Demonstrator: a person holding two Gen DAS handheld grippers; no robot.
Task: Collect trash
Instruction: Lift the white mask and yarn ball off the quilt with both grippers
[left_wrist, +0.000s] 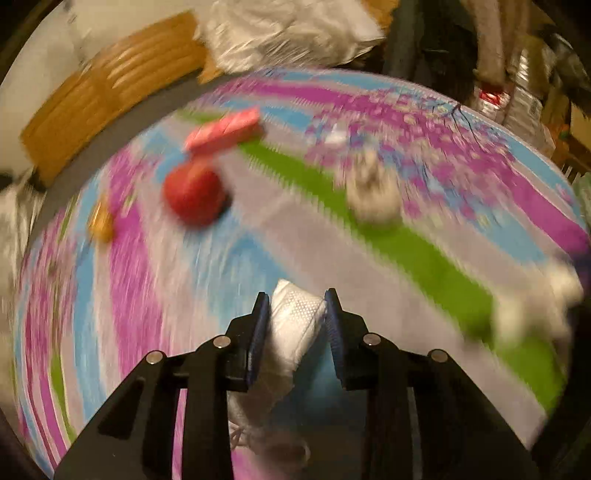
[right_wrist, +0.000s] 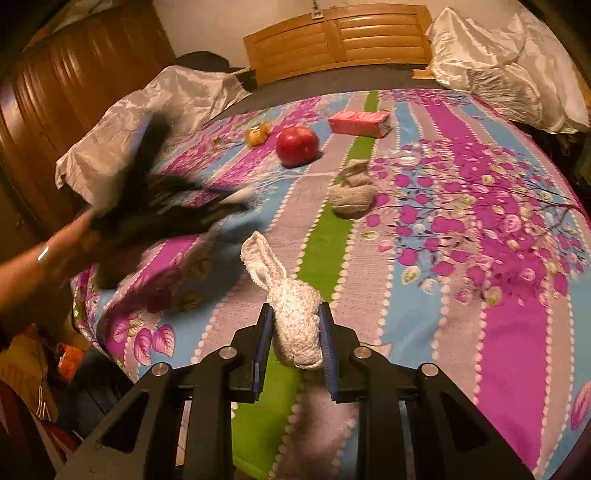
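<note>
Now | left tool (left_wrist: 295, 306): pinching white tissue (left_wrist: 295, 325) | right tool (right_wrist: 297, 321): pinching crumpled white wad (right_wrist: 295, 321)

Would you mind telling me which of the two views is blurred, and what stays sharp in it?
Left wrist view: heavy motion smear across the bedspread and apple; only the left gripper and its white tissue stay sharp. Right wrist view: mostly crisp under warm light, except the smeared left hand.

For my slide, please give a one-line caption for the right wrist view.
Right gripper holds a crumpled white tissue in its jaws above a flowered bedsheet, with an apple and pink box beyond.
</note>
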